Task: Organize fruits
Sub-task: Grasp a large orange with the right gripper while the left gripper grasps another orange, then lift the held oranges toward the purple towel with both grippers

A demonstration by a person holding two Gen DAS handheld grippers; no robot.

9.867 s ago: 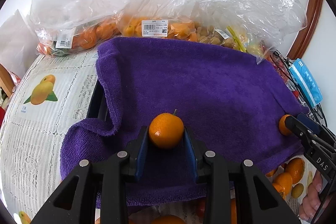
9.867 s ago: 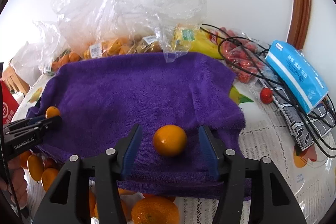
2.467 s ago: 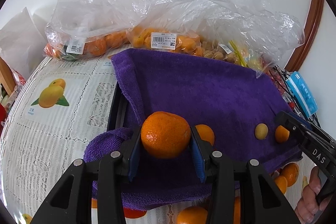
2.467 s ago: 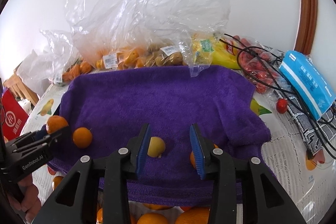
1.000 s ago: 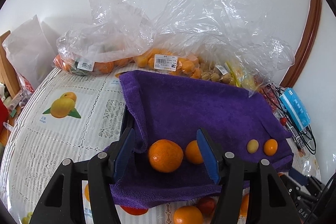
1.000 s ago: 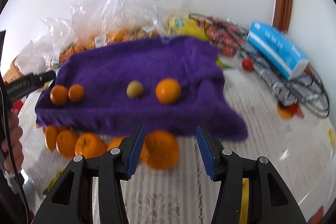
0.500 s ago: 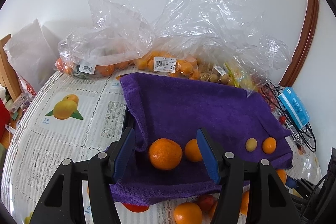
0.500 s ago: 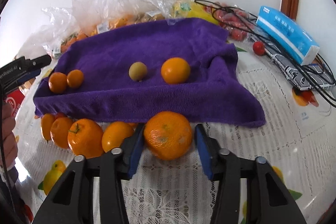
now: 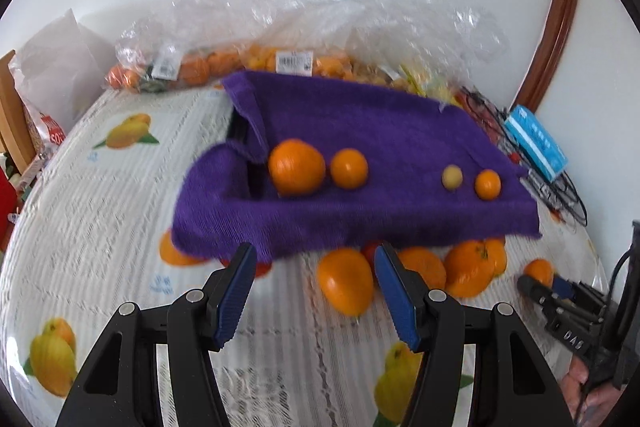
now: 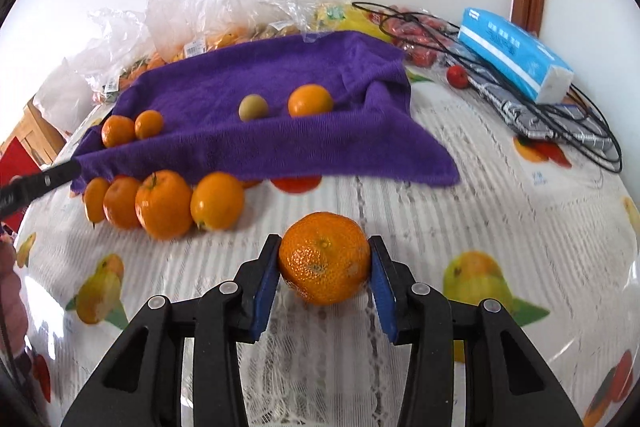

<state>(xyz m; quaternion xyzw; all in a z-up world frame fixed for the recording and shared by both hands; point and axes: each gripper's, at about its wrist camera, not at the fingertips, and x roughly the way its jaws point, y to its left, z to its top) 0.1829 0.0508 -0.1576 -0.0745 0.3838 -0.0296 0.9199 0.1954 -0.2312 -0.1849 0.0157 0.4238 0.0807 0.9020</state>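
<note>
My right gripper is shut on a large mandarin, held over the tablecloth in front of the purple towel. On the towel sit a mandarin, an orange, a small yellow-green fruit and a small orange. My left gripper hangs open over the tablecloth before the towel's front edge. A loose orange lies on the cloth close to its right finger, not gripped. Several more oranges line the towel's front edge.
Clear plastic bags of fruit are piled against the wall behind the towel. A blue tissue pack, black cables and a cherry tomato lie at the right. A hand holds the right gripper.
My left gripper drew back from the towel, leaving the mandarin on it. My right gripper closed on the large mandarin and pulled it away from the towel's edge.
</note>
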